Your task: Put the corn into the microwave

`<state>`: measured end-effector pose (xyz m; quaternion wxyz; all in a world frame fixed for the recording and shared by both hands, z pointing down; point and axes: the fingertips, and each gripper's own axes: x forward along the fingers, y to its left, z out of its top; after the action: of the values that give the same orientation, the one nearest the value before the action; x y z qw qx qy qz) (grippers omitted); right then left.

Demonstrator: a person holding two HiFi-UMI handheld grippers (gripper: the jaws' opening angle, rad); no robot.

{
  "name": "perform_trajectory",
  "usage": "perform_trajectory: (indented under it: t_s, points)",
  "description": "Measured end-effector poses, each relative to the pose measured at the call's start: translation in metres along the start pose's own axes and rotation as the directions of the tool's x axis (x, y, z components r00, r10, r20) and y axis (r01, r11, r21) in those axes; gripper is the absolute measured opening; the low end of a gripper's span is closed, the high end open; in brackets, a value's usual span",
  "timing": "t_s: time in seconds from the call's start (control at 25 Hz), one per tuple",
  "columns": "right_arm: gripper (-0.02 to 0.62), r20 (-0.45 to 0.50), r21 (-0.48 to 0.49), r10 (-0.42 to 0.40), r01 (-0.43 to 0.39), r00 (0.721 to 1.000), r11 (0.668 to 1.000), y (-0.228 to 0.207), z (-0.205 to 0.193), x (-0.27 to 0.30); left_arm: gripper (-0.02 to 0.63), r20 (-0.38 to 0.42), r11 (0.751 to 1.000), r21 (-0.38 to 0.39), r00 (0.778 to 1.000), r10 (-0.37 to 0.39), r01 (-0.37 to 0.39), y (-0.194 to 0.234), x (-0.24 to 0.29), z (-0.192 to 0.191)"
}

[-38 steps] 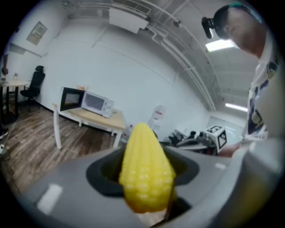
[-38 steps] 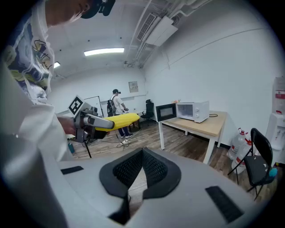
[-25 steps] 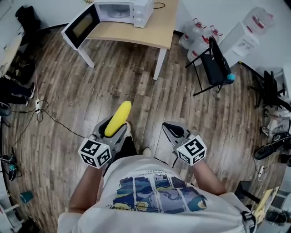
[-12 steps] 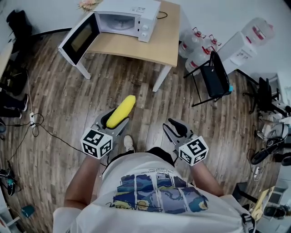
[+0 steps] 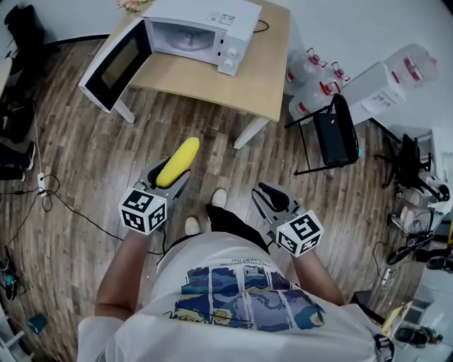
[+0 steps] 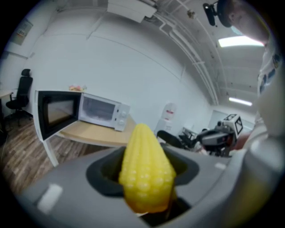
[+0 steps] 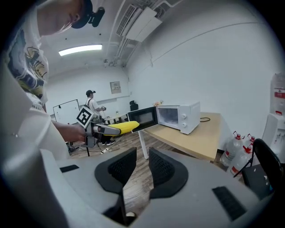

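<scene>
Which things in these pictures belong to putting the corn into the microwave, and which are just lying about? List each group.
Job in hand:
corn, held in the left hand-held gripper
microwave, door open, on the table

Lying about:
water bottles
black chair
water dispenser
floor cables

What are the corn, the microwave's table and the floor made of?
The corn looks like plastic: uniformly yellow, slightly glossy. The table: light wood or laminate, smooth, matte. The floor: grey-brown planks with visible grain, wood or vinyl, can't tell.
</scene>
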<state>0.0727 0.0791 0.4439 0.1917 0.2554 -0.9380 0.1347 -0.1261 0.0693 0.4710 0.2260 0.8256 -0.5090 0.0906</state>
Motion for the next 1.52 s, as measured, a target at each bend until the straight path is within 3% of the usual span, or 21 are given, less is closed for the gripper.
perform_trajectory:
  t_s: [0.36,0.56,1.04,1.52]
  points:
    - [0.069,0.029,-0.034,0.055,-0.054,0.998,0.998,-0.103,0.054,0.045,0.253,-0.002,0.993,0.017,0.993,0.117,-0.117,0.070,0.089,0.060]
    - [0.064,-0.003,-0.015,0.036,-0.036,0.999,0.999,-0.148,0.051,0.053,0.253,0.009,0.988,-0.010,0.988,0.156,-0.156,0.108,0.133,0.084]
    - [0.063,-0.003,0.079,-0.156,0.156,0.988,0.985,-0.205,0.086,0.100,0.253,-0.039,0.989,0.077,0.991,0.132,-0.128,0.229,0.242,0.134]
    - [0.063,-0.028,0.138,-0.328,0.328,0.944,0.934,-0.210,0.114,0.149,0.253,-0.121,0.986,0.158,0.990,0.072,-0.052,0.324,0.334,0.151]
